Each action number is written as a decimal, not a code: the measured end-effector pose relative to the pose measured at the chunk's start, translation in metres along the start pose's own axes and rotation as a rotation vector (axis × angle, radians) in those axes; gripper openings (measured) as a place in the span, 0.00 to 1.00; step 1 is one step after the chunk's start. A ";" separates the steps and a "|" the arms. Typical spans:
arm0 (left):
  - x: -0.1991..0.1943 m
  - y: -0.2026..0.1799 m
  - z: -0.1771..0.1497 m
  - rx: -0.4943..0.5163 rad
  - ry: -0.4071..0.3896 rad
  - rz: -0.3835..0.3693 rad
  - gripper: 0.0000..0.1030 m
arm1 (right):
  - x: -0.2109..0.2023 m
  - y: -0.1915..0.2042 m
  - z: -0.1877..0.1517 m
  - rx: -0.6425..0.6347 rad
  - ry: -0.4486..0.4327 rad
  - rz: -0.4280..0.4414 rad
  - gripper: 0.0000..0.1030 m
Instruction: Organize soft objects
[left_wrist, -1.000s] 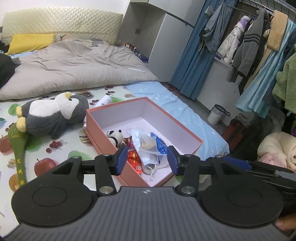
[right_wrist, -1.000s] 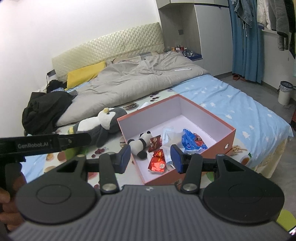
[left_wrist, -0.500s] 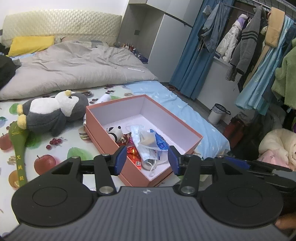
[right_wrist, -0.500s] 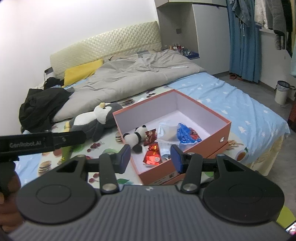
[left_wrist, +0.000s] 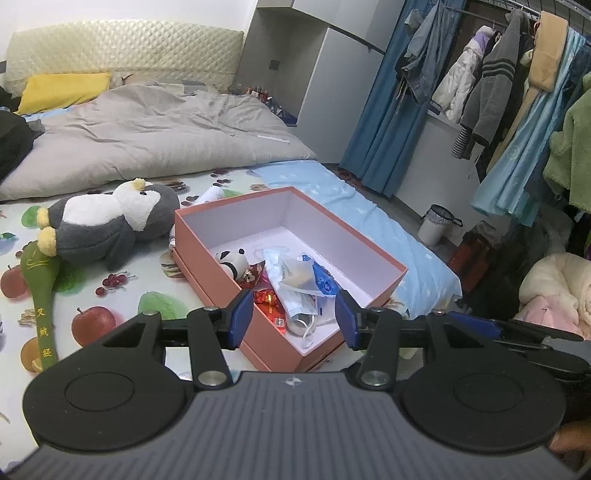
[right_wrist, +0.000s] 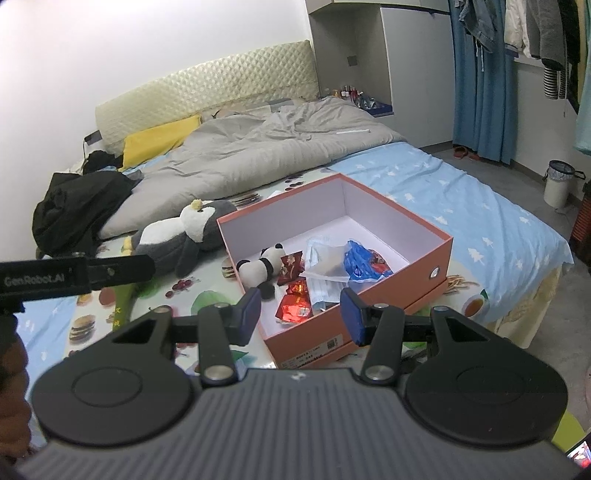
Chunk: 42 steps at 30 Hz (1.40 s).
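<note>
Both claws hang wide open and empty above the near edge of the bed, the left claw (left_wrist: 294, 317) and the right claw (right_wrist: 300, 315) each looking down on the pink box (right_wrist: 437, 236) just ahead of its fingertips. The small panda (right_wrist: 258, 267), red wrappers (right_wrist: 295, 306) and face masks (right_wrist: 325, 269) already lie inside. The penguin plush (left_wrist: 107, 221) lies on the bed outside the box, ahead and to the left of the left claw, well apart from its fingertips. It seems the next thing to pick. Best to swing the left claw over it, close on the thick grey body rather than a foot, and lift it clear of the box wall before lowering it into the bare far half.
</note>
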<state>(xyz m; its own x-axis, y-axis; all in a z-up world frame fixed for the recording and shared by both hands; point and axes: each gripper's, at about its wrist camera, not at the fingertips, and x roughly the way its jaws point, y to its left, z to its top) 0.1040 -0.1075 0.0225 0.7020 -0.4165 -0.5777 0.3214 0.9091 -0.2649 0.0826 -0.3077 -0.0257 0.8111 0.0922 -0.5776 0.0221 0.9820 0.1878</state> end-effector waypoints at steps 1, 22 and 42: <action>0.000 0.000 0.000 0.000 0.003 0.000 0.54 | 0.000 0.000 0.000 0.002 0.002 0.001 0.49; -0.002 0.003 0.003 0.020 0.016 0.020 0.99 | 0.000 -0.008 0.002 0.002 -0.038 -0.077 0.87; 0.004 0.004 0.002 0.022 0.031 0.066 1.00 | 0.007 -0.006 -0.003 -0.006 0.012 -0.062 0.87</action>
<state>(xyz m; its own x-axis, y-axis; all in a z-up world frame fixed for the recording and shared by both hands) 0.1088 -0.1059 0.0204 0.7021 -0.3548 -0.6174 0.2887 0.9344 -0.2087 0.0862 -0.3126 -0.0331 0.8010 0.0334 -0.5978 0.0685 0.9868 0.1469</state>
